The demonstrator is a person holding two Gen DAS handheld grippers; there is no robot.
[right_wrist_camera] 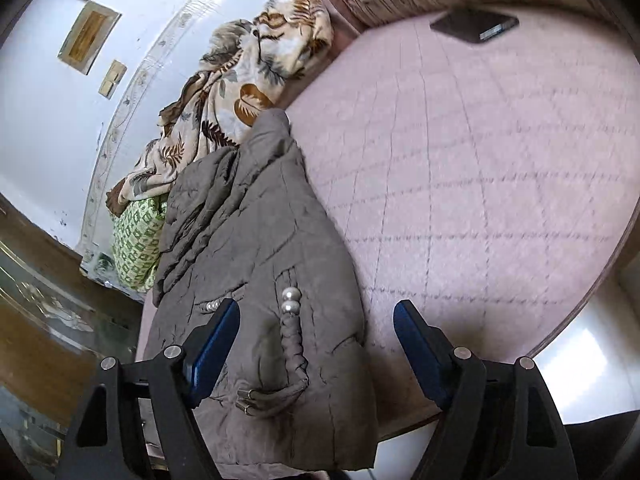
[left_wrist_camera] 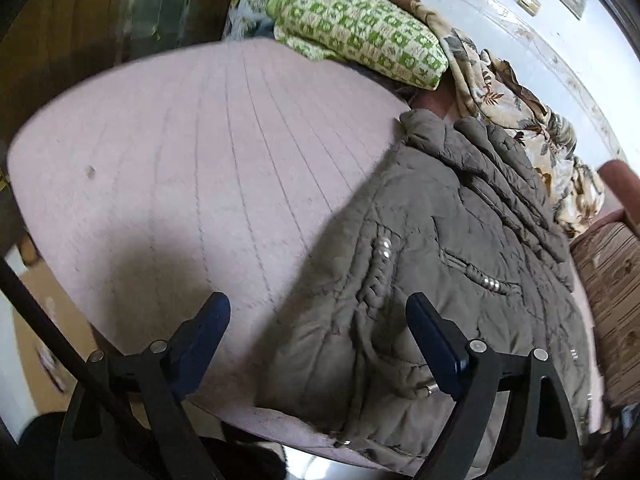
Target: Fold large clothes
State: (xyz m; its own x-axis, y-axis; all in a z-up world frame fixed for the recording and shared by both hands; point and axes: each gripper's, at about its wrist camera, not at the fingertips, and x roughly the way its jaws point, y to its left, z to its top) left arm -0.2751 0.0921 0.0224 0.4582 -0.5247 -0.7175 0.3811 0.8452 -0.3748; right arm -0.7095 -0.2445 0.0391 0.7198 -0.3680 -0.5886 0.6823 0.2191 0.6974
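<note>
Left hand-held gripper [left_wrist_camera: 318,340] — above jacket [left_wrist_camera: 440,280].

Pink quilted bed [left_wrist_camera: 180,152], pale blue wall [right_wrist_camera: 36,112], wooden wardrobe [left_wrist_camera: 60,40]

Soft daylight, fairly bright. Motion blur across both views, strongest on pink mattress [right_wrist_camera: 500,152]. Heavy fisheye bend, dark vignette at corners. Grey shadow on mattress near left view's bottom. Glare on floor [right_wrist_camera: 580,364] in right view.

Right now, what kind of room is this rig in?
Likely a bedroom: a pink quilted mattress carries a grey padded jacket, with a leaf-print blanket and green patterned bedding heaped against the wall.
</note>
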